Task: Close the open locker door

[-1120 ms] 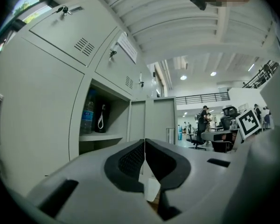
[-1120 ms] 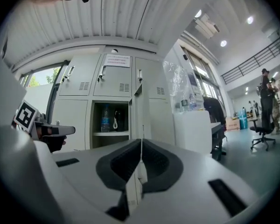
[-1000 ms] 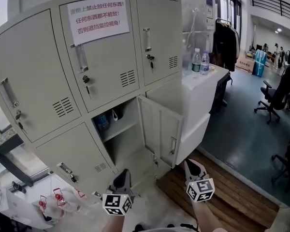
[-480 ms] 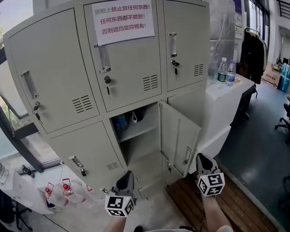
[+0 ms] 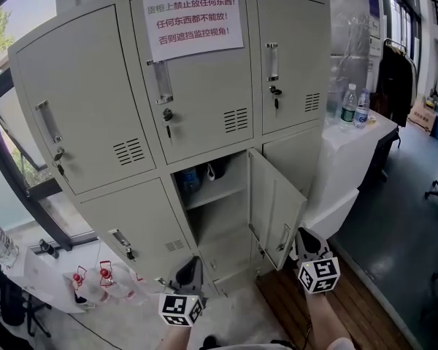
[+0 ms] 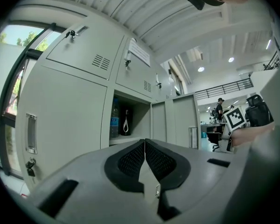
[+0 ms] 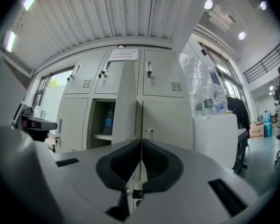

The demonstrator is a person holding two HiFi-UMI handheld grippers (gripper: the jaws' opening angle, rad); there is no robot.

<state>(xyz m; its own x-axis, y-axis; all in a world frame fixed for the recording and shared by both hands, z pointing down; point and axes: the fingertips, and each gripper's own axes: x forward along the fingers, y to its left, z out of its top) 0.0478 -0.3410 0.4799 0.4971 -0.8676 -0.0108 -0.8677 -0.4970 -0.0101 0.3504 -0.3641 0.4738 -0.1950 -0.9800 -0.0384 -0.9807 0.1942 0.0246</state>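
A: Grey-blue office floor runs off to the right, past a white worktop (image 5: pixel 369 133) carrying 2 clear water bottles (image 5: pixel 354 106). What stands ahead?

B: It is a pale grey metal locker bank (image 5: pixel 95 108), 3 doors across the top row, with a white paper notice (image 5: pixel 193 19) taped to the middle door. Below it the open grey locker door (image 5: pixel 276 208) swings out toward us, hinged on its right. That leaves the open compartment (image 5: pixel 219 217) showing a shelf and a blue-labelled bottle (image 5: pixel 187 179).

A: And the tools?

B: Low down, the left tool (image 5: pixel 190 267) hangs in front of the bottom-left lockers, its jaws pressed together on nothing. Over by the door's free edge, the right tool (image 5: pixel 304 236) sits near the recessed handle (image 5: pixel 284 237), jaws likewise together and empty.

A: Why closed up?

B: My guess is that a push needs no grasp, and meeting jaws make 1 blunt tip. Its own camera sees the door nearly edge-on, straight ahead.

A: Progress?

B: Not begun, I judge: the door is wide open and no contact shows. Next, the right tool should press the outer face near the handle and sweep it leftward. The tip could slip on smooth metal, or the door could bounce back.
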